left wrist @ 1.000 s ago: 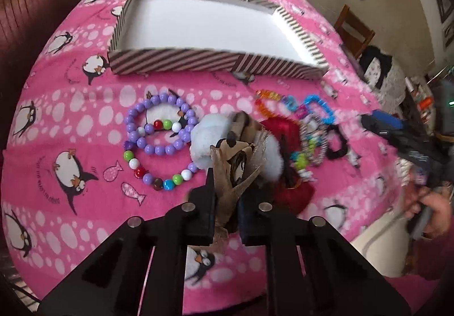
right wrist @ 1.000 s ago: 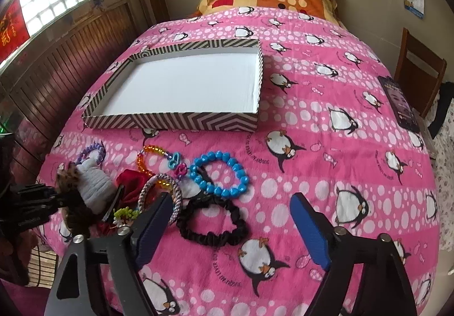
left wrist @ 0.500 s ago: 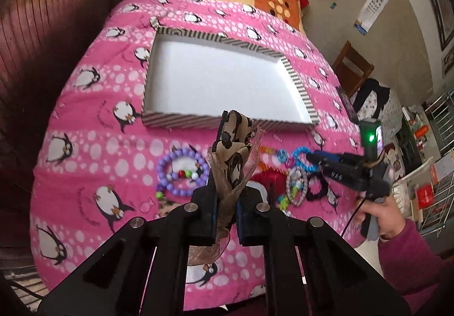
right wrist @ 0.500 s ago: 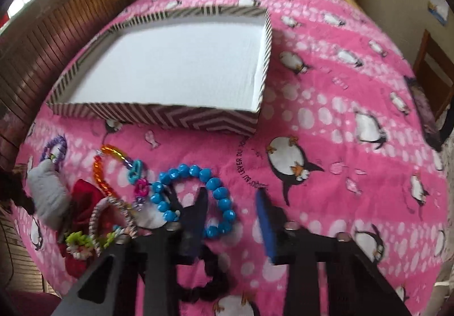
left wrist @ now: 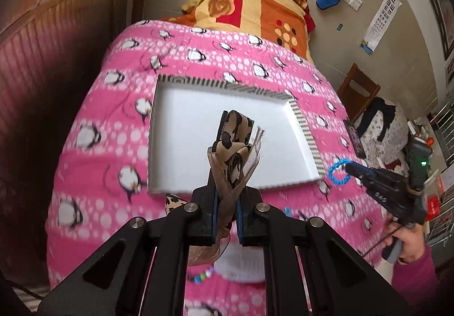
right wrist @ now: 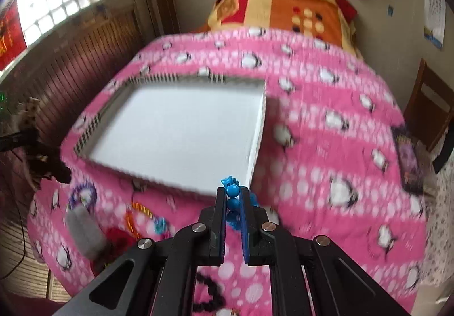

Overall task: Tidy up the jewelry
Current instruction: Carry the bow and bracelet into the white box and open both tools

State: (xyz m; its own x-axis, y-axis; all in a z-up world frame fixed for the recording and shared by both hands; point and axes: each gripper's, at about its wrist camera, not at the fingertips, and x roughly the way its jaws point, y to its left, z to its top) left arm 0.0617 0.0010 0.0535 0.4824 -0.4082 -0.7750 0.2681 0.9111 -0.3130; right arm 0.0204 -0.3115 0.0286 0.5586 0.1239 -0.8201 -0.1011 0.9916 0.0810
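My left gripper (left wrist: 226, 197) is shut on a leopard-print hair bow (left wrist: 234, 143) with a white pompom hanging below, held in the air in front of the striped white-floored box (left wrist: 306, 134). My right gripper (right wrist: 233, 199) is shut on a blue bead bracelet (right wrist: 232, 197), lifted just before the box's near right corner (right wrist: 256, 145). The right gripper shows in the left wrist view (left wrist: 366, 174) with the bracelet (left wrist: 339, 172) dangling from its tip. Other jewelry lies on the pink penguin blanket (right wrist: 326, 145).
On the blanket near the front lie an orange bead bracelet (right wrist: 136, 211), a purple bead bracelet (right wrist: 83, 197), a red scrunchie (right wrist: 119, 236) and a black scrunchie (right wrist: 210, 299). A phone (right wrist: 408, 157) lies at the right edge. A wooden chair (left wrist: 357, 94) stands beside the bed.
The right gripper closed on the blue bracelet and lifted it toward the box. The left gripper rose higher with the bow, toward the box.
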